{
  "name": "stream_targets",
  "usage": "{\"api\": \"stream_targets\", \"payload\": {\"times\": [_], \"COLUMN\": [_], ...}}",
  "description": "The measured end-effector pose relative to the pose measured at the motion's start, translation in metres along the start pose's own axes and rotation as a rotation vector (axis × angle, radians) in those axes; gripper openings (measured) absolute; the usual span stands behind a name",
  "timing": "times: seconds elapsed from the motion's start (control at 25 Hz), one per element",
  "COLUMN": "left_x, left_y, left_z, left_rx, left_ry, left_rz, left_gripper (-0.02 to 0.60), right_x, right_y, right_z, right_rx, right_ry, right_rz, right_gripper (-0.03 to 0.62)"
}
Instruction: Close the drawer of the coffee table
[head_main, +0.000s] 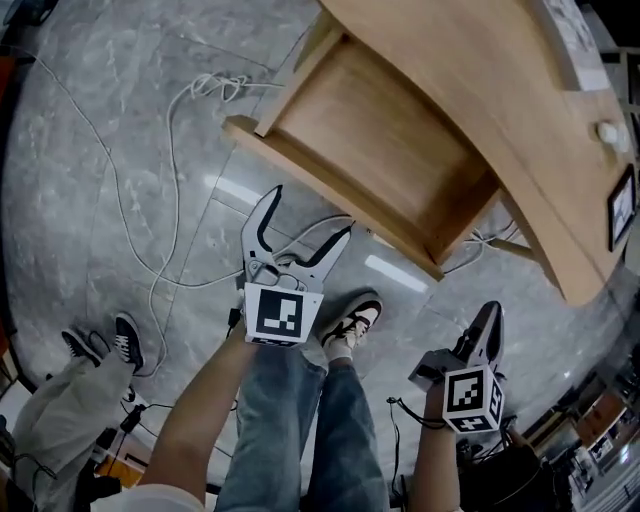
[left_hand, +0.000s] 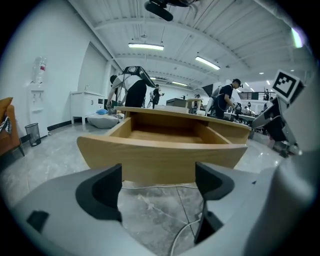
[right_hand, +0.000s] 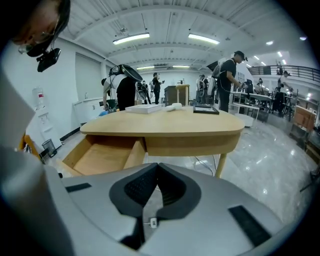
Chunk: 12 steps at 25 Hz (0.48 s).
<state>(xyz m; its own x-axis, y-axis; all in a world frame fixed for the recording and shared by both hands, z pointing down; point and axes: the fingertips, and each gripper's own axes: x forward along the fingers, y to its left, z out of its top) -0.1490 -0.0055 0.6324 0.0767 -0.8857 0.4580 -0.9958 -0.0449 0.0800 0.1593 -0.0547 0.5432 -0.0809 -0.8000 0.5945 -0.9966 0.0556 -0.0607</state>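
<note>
Looking at this from across the room: the grey marble-look floor (head_main: 110, 120) takes up most of it, and the light wooden coffee table (head_main: 500, 90) with the rounded top sits on it. The drawer (head_main: 370, 140) is pulled well out from under the tabletop, with bare wood showing inside and its curved front panel facing the person.

The left gripper (head_main: 312, 212) has its jaws spread wide with nothing between them. It's pointed straight at that front panel, close to it but not touching as far as I can see. In the left gripper view there's a strip of floor between the pads (left_hand: 100, 192) and the panel.

The right gripper (head_main: 492, 312) is clenched, jaws pressed together on nothing. It's held off to the person's right, well apart from the drawer and aimed at the table.

One black-and-white sneaker (head_main: 355, 322) is planted between the two grippers. A white cable (head_main: 175, 130) loops over the floor left of the drawer. On the tabletop there's a flat white thing (right_hand: 144, 108) and a dark flat slab (right_hand: 206, 110); I can't tell what either one is.
</note>
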Motion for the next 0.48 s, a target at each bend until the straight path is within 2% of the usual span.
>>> {"api": "stream_targets", "payload": {"times": [0.24,0.48], "left_x": [0.026,0.044], "left_y": [-0.014,-0.013], "left_z": [-0.023,-0.023], "left_rx": [0.013,0.052], "left_ry": [0.004,-0.006], "left_rz": [-0.043,-0.046], "left_gripper": [0.457,0.460], "right_x": [0.011,0.023], "right_y": [0.001,-0.002], "right_z": [-0.004,-0.006], "right_rx": [-0.023,-0.021], "right_ry": [0.020,0.028], "right_rz": [0.009,0.012], "right_gripper": [0.000,0.000]}}
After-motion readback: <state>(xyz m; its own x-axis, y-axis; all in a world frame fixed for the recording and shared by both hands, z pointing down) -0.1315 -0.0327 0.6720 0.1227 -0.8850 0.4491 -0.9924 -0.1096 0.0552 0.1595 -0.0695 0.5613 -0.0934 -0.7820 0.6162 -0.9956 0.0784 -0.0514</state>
